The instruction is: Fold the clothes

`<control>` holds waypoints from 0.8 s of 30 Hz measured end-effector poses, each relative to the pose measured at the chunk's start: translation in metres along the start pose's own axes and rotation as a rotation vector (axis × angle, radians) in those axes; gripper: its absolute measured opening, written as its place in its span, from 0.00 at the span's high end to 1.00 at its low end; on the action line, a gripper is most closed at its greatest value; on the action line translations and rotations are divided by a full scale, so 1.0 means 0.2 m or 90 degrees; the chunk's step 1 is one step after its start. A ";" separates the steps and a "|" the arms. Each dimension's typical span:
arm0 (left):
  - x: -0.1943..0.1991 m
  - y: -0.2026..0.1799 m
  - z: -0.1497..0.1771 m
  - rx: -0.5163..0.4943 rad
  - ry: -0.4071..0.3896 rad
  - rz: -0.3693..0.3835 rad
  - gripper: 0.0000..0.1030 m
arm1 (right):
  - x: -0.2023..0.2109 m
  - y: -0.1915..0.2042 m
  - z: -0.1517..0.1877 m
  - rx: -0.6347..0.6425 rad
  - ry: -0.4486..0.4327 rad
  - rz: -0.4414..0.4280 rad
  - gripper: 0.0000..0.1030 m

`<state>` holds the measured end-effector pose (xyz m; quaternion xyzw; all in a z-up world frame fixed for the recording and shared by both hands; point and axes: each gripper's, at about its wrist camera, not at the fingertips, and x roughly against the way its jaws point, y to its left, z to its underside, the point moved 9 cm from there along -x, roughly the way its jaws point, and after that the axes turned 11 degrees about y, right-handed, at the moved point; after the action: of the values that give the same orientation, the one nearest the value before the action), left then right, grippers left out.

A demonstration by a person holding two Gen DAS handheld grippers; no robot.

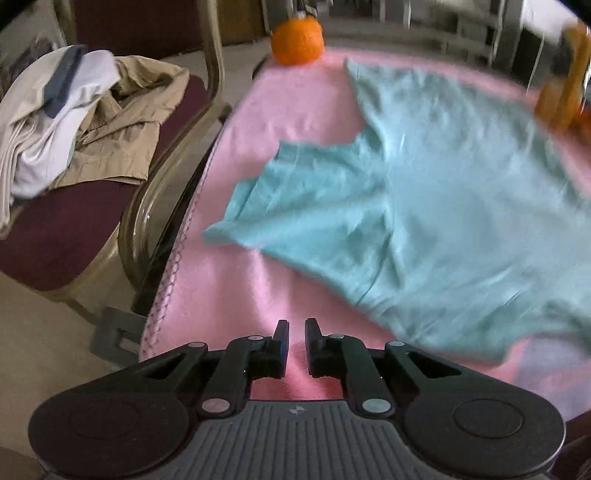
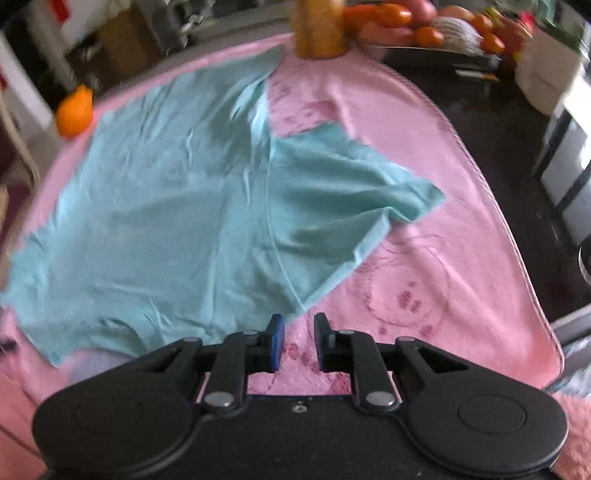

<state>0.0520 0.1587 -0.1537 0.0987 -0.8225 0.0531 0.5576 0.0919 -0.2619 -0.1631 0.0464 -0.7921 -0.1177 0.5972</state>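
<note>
A light teal T-shirt (image 1: 424, 206) lies spread on a pink blanket (image 1: 236, 295), one short sleeve (image 1: 295, 192) pointing left. My left gripper (image 1: 296, 326) hovers over bare pink blanket just short of the shirt's near edge, its jaws a narrow gap apart with nothing between them. In the right wrist view the same T-shirt (image 2: 166, 206) fills the left and middle, its other sleeve (image 2: 354, 192) crumpled to the right. My right gripper (image 2: 299, 321) sits at the shirt's near corner, jaws slightly apart, only blanket showing in the gap.
A chair (image 1: 74, 236) left of the table holds a pile of beige and white clothes (image 1: 74, 122). An orange pumpkin-like ball (image 1: 297, 38) sits at the far blanket edge. A yellow-orange container (image 2: 319, 27) and a bowl of fruit (image 2: 424, 27) stand at the back.
</note>
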 end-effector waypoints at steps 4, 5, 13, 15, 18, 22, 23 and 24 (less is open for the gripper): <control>0.06 -0.15 -0.07 -0.015 -0.044 0.038 0.89 | 0.06 0.03 -0.02 -0.030 -0.026 -0.076 0.82; 0.05 -0.19 -0.08 -0.026 -0.048 0.042 0.89 | 0.06 0.06 -0.03 -0.020 -0.029 -0.085 0.82; -0.13 -0.45 0.02 -0.125 0.015 0.070 0.86 | -0.13 0.39 0.04 0.105 0.020 -0.129 0.82; -0.12 -0.46 0.06 -0.154 0.022 0.060 0.85 | -0.17 0.42 0.08 0.128 0.033 -0.123 0.83; -0.10 -0.46 0.11 -0.195 0.027 0.032 0.84 | -0.17 0.40 0.12 0.147 0.058 -0.099 0.91; -0.06 -0.43 0.12 -0.182 0.029 0.029 0.87 | -0.14 0.36 0.15 0.146 0.074 -0.080 0.91; -0.04 -0.43 0.13 -0.175 0.028 0.038 0.87 | -0.13 0.35 0.16 0.146 0.074 -0.077 0.90; -0.02 -0.43 0.12 -0.168 0.024 0.049 0.87 | -0.11 0.34 0.16 0.143 0.071 -0.075 0.90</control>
<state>0.0496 0.0708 -0.1683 -0.0083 -0.8151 -0.0321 0.5783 0.0710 -0.1863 -0.1751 0.1657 -0.7619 -0.0603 0.6233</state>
